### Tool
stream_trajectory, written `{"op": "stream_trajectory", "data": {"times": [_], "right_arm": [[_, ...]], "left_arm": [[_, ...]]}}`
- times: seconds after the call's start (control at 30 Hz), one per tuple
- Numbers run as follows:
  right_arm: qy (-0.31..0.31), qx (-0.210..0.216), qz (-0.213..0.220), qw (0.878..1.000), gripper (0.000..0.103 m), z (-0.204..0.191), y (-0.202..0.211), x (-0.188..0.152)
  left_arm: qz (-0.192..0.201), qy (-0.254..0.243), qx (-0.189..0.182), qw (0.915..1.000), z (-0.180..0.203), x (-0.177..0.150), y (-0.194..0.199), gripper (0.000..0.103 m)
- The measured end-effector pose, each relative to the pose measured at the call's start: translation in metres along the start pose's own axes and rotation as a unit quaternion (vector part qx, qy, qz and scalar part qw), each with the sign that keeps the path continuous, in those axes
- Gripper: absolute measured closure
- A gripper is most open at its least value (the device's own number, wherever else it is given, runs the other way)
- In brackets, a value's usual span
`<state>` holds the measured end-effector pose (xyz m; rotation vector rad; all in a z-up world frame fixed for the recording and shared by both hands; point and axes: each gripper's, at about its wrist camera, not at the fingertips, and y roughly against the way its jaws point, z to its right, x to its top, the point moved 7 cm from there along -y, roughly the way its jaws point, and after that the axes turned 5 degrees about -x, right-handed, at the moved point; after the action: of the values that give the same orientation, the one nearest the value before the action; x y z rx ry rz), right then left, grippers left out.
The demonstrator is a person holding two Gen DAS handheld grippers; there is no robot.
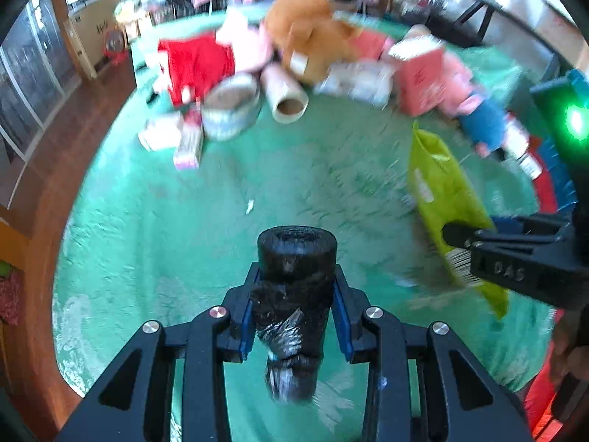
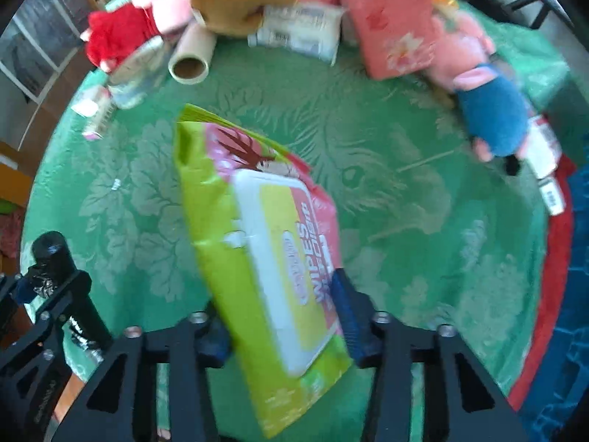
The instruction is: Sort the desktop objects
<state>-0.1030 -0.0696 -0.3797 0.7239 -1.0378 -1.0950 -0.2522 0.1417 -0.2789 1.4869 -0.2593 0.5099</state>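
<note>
My left gripper (image 1: 296,287) is shut on a black roll of bags (image 1: 296,258) and holds it above the green tablecloth (image 1: 221,191). My right gripper (image 2: 283,316) is shut on a lime-green and pink pack of wet wipes (image 2: 265,243), held tilted above the cloth. In the left wrist view the wipes pack (image 1: 441,191) and the right gripper (image 1: 456,234) show at the right. In the right wrist view the left gripper (image 2: 48,280) with the black roll (image 2: 51,250) shows at the lower left.
Along the table's far side lie a brown teddy bear (image 1: 309,33), a red plush (image 1: 195,62), a cardboard tube (image 1: 285,94), a round tin (image 1: 232,107), a pink box (image 2: 394,25), a white packet (image 2: 298,31) and a pink pig plush in blue (image 2: 486,103). Small boxes (image 1: 187,140) lie at the left.
</note>
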Motion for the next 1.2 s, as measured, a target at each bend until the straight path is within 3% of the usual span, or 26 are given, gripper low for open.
{"op": "stream_trajectory", "data": {"times": [0.1,0.13,0.2,0.3,0.37,0.43,0.47,0.5,0.57,0.73,0.87,1.2], "right_arm": [[-0.01,0.029,0.022,0.999,0.081,0.011,0.029,0.002],[-0.013,0.032,0.03,0.999,0.083,0.025,0.03,0.014],[-0.025,0.045,0.048,0.998,0.097,0.029,0.029,0.032],[-0.034,0.06,0.076,0.995,0.098,0.033,0.063,0.022],[-0.036,0.052,0.07,0.995,0.098,0.034,0.062,0.017],[-0.052,0.072,0.069,0.994,0.093,0.043,0.068,0.006],[-0.056,0.084,0.068,0.993,0.076,0.042,0.071,0.001],[-0.06,0.091,0.068,0.992,0.045,0.041,0.073,-0.002],[-0.056,0.096,0.071,0.991,0.017,0.039,0.074,-0.008],[-0.029,0.111,0.055,0.992,0.014,0.005,0.059,-0.004],[-0.01,0.103,0.022,0.994,0.0,-0.025,0.028,0.002],[0.006,0.066,-0.066,0.996,0.0,-0.073,-0.062,0.02]], "left_arm": [[0.037,-0.009,-0.004,0.9993,0.023,0.008,0.023,0.069],[0.045,-0.013,-0.003,0.9989,0.03,0.01,0.028,0.069],[0.066,-0.028,0.001,0.9974,0.042,0.01,0.047,0.069],[0.085,-0.025,-0.012,0.996,0.052,0.011,0.074,0.069],[0.087,-0.013,-0.02,0.9959,0.053,0.011,0.08,0.069],[0.085,-0.012,-0.009,0.9963,0.049,0.006,0.079,0.069],[0.081,-0.011,-0.003,0.9966,0.045,0.003,0.078,0.069],[0.076,-0.004,0.002,0.9971,0.039,-0.001,0.075,0.069],[0.066,0.005,0.009,0.9978,0.027,-0.008,0.069,0.069],[0.042,0.021,0.026,0.9986,-0.006,-0.019,0.049,0.069],[0.026,0.033,0.026,0.9988,-0.028,-0.023,0.027,0.069],[0.041,0.015,0.001,0.999,-0.047,0.009,0.007,0.068]]}}
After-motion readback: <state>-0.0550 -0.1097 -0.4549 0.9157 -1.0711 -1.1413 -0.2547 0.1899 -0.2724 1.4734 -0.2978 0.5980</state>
